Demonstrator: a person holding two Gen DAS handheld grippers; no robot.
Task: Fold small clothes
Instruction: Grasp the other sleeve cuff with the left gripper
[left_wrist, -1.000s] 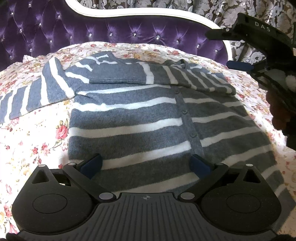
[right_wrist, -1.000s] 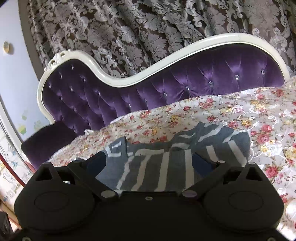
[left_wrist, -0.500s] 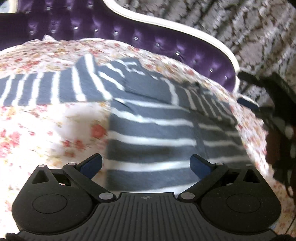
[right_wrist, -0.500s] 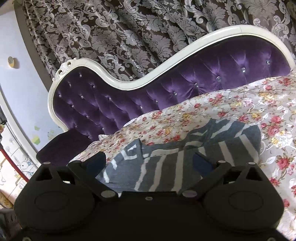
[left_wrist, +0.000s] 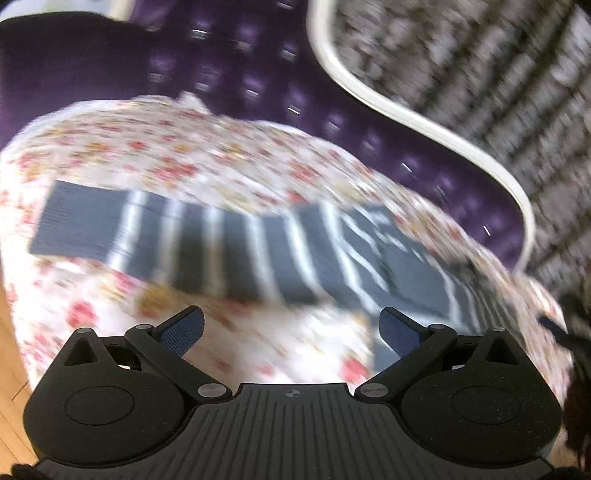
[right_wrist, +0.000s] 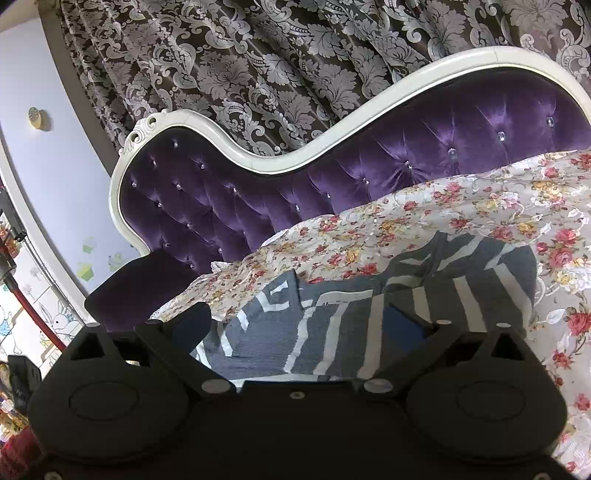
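Grey-and-white striped cardigan (left_wrist: 332, 258) lies flat on the floral bedspread (left_wrist: 184, 158), one sleeve (left_wrist: 129, 229) stretched toward its left edge, probably ready for folding inward. The left gripper (left_wrist: 291, 328) hangs wide open and empty over the bedspread; the right gripper (right_wrist: 295, 328), likewise spread and empty, hovers low over the cardigan's body.

Cardigan (right_wrist: 354, 325) lies on bedspread (right_wrist: 480, 199), lower centre of frame; headboard (right_wrist: 369, 173) behind it; curtain (right_wrist: 258, 62) behind headboard, upper frame.
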